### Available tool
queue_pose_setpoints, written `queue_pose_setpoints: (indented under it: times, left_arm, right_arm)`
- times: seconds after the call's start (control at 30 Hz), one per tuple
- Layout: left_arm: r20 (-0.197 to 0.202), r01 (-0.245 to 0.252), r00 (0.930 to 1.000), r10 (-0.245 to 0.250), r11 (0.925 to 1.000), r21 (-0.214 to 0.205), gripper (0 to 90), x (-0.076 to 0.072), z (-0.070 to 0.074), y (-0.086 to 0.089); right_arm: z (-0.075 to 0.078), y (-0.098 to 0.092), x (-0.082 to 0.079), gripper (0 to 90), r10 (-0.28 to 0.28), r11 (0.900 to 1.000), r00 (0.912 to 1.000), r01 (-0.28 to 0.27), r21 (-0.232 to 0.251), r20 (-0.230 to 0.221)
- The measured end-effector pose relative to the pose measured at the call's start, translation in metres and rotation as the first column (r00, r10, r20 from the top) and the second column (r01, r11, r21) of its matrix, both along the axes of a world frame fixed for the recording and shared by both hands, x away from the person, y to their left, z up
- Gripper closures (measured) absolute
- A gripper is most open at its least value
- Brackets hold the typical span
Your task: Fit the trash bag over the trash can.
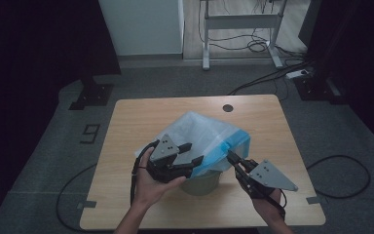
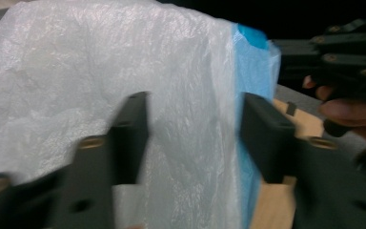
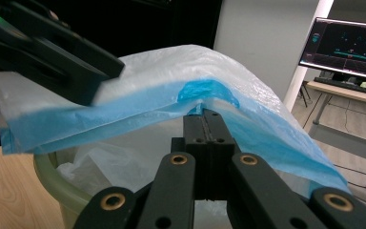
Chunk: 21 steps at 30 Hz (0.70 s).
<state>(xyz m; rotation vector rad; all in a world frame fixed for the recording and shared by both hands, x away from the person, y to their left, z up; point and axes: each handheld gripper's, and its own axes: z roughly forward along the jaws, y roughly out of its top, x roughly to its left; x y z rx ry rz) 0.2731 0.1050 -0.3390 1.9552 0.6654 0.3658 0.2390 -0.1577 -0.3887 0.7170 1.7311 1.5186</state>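
Note:
A thin white plastic bag (image 1: pixel 199 129) with a blue hem (image 1: pixel 224 148) is draped over a small pale bin (image 1: pixel 202 184) at the table's front middle. My right gripper (image 1: pixel 231 156) is shut on the blue hem (image 3: pixel 205 93); in the right gripper view its jaws (image 3: pixel 206 119) meet on the fold above the bin's rim (image 3: pixel 52 179). My left gripper (image 1: pixel 193 153) is at the bag's left side, open, and the bag's white film (image 2: pixel 100 71) fills the gap between its jaws (image 2: pixel 195 102) without being pinched. One of its fingers (image 3: pixel 71 67) reaches over the hem.
The wooden table (image 1: pixel 136 126) has a round cable hole (image 1: pixel 228 107) at its far edge. Behind it are a desk frame (image 1: pixel 241 22), floor cables (image 1: pixel 263 46) and a power strip (image 1: pixel 299 74). A lit monitor (image 3: pixel 348 47) stands at the far right.

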Motion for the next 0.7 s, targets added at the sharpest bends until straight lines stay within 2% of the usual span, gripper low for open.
queue_pose_setpoints:
  times: [0.13,0.2,0.27,0.37,0.43,0.47,0.5,0.53,0.63,0.7]
  left_arm:
    - [-0.035,0.037,0.9987,-0.038,0.9987,-0.036,78.5,0.0033,-0.0031,0.0]
    - [-0.04,0.045,0.9981,-0.047,0.9976,-0.052,86.1,0.0049,-0.0034,0.0014]
    - [-0.042,0.047,0.9979,-0.05,0.9971,-0.06,89.8,0.0064,-0.0038,0.0026]
    - [-0.045,0.053,0.9974,-0.056,0.9962,-0.069,90.0,0.0076,-0.0047,0.0044]
    - [-0.026,0.039,0.9989,-0.04,0.9971,-0.065,89.6,0.0065,-0.0052,0.0054]
    - [-0.016,0.032,0.9993,-0.033,0.9975,-0.062,84.0,0.006,-0.0055,0.0057]
    - [-0.008,0.024,0.9997,-0.024,0.998,-0.059,71.3,0.0054,-0.0057,0.0057]
    - [-0.001,0.015,0.9999,-0.015,0.9986,-0.051,62.7,0.0047,-0.0061,0.0057]
    - [-0.027,0.044,0.9986,-0.046,0.9978,-0.048,43.3,0.0034,-0.0076,0.0069]
    - [-0.037,0.074,0.9964,-0.076,0.996,-0.05,34.3,0.0016,-0.0091,0.0073]
  right_arm:
    - [0.0004,-0.0004,-0.001,89.2,-0.002,1.0,1.0,0.002,-0.005,0.006]
    - [-0.0001,-0.0007,-0.0009,89.2,-0.004,1.0,1.0,0.004,-0.006,0.006]
    - [-0.0009,-0.0012,-0.0004,89.2,-0.006,1.0,1.0,0.006,-0.007,0.002]
    - [-0.0016,-0.002,0.0006,89.2,-0.008,1.0,1.0,0.008,-0.005,-0.001]
    - [-0.0019,-0.0026,0.0012,89.1,-0.01,0.9999,0.9999,0.01,-0.003,-0.002]
    - [-0.002,-0.0029,0.0013,89.2,-0.01,0.9999,0.9999,0.01,-0.002,-0.003]
    - [-0.002,-0.0031,0.0012,89.2,-0.01,0.9999,0.9999,0.01,0.001,-0.003]
    - [-0.0019,-0.0032,0.0011,89.2,-0.011,0.9999,0.9999,0.011,0.002,-0.002]
    - [-0.0012,-0.0039,0.001,89.2,-0.013,0.9999,0.9999,0.013,0.01,-0.001]
    - [-0.0004,-0.0041,0.0007,89.2,-0.011,0.9998,0.9999,0.011,0.016,-0.001]
